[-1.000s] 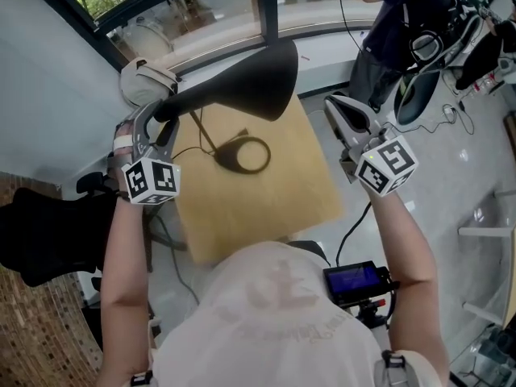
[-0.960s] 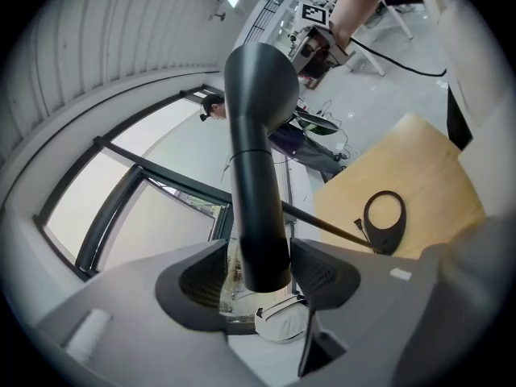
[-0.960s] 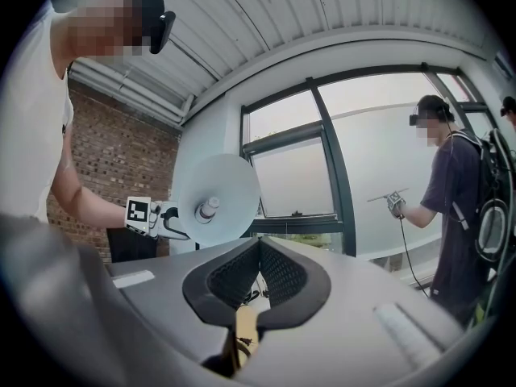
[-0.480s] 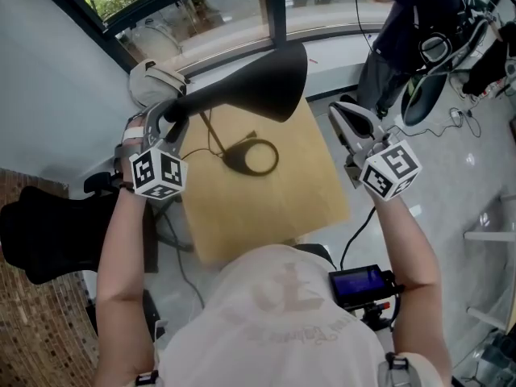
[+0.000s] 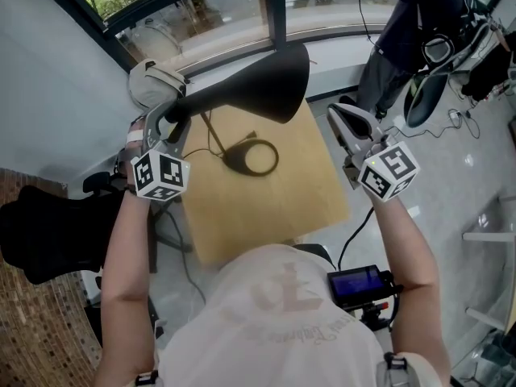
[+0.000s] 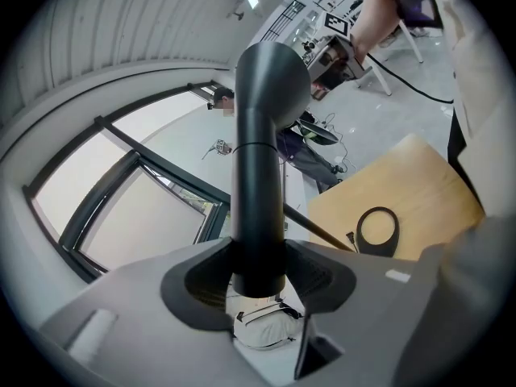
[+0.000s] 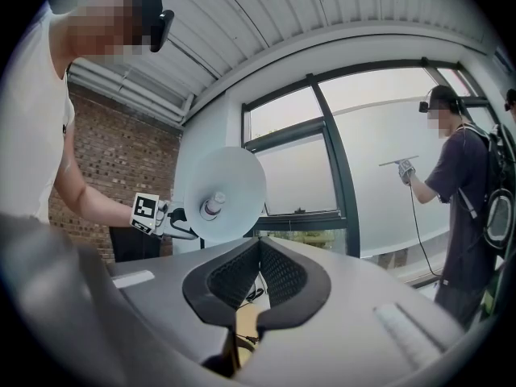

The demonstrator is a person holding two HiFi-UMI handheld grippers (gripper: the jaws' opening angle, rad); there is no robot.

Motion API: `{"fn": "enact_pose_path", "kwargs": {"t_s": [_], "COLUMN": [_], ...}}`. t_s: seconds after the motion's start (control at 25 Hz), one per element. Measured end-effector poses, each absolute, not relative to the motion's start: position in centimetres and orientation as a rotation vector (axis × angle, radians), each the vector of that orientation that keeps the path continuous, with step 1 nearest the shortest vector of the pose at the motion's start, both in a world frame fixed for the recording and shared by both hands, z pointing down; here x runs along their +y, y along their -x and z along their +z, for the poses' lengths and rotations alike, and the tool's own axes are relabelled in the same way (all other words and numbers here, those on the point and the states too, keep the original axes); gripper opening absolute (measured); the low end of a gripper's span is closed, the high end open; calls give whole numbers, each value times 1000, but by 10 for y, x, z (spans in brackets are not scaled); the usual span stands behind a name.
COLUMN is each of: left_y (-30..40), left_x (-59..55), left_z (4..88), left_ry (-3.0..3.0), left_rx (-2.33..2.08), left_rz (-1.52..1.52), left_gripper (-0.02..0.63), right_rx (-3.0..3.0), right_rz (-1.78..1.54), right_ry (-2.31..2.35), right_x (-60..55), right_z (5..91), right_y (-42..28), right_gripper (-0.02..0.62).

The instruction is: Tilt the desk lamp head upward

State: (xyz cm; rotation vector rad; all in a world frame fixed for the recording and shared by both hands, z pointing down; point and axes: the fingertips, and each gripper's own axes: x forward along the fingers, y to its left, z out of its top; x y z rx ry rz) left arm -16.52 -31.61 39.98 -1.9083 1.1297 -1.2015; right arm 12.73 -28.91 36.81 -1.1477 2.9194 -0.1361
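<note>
While the left claw (image 6: 258, 276) had just been closing round the lamp neck (image 6: 256, 200), pads touching both sides, the lamp head (image 5: 258, 83) hung upper centre over the bench (image 5: 298, 192). Right claw (image 7: 258, 248) closed, empty. Step judged: securing grip; next, firm hold, swing the lamp head upward.
</note>
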Motion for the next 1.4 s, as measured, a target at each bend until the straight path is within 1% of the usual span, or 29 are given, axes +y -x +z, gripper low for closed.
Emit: {"fn": "enact_pose_path", "kwargs": {"t_s": [1.4], "left_y": [156], "left_x": [-313], "left_z": [408], "left_ry": [2195], "left_rx": [1383], "left_rz": [-885], "left_gripper": [193], "right_rx": [2945], "right_rz": [-151], "right_ry": [1150], "right_x": [-289], "right_z": [371], "right_y": [-125], "right_gripper": [12]}}
